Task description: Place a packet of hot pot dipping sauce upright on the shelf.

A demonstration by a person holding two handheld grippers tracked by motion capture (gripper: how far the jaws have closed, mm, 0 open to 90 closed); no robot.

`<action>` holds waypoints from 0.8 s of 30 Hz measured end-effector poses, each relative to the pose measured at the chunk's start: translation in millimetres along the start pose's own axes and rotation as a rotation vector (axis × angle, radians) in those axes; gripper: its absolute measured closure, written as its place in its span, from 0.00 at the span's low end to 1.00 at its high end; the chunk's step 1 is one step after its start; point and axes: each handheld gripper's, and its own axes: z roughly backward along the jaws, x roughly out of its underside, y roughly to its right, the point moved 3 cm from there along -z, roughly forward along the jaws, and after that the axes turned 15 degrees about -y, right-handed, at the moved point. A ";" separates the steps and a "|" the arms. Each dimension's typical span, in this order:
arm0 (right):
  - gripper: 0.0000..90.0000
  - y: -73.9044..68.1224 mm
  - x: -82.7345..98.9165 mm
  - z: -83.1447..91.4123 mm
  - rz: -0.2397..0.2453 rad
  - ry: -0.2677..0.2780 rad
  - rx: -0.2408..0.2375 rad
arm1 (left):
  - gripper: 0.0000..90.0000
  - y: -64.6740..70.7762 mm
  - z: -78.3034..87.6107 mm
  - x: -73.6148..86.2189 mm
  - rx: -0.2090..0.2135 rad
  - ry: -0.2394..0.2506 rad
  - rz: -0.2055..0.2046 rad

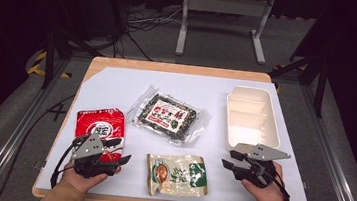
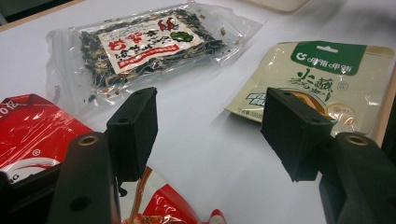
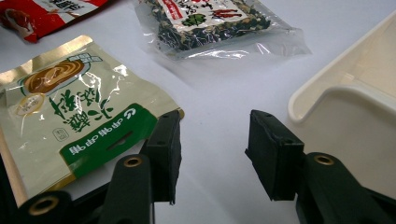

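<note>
I see my left gripper (image 2: 208, 135) and right gripper (image 3: 212, 154) both wide apart, holding nothing; glossy green-and-cream pouch (image 3: 70, 121) lies between them.

A wooden table (image 1: 179, 69) carries a white sheet (image 1: 112, 86), with a clear packet (image 1: 170, 114) at centre, red packet (image 1: 98, 125) left, beige packet (image 1: 177, 175) nearer, cream tray (image 1: 253, 116) right.
</note>
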 end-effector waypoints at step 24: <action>0.49 -20.2 -9.1 -0.9 0.011 -0.045 -0.112 | 0.40 7.2 -6.5 -4.9 0.017 -0.022 -0.053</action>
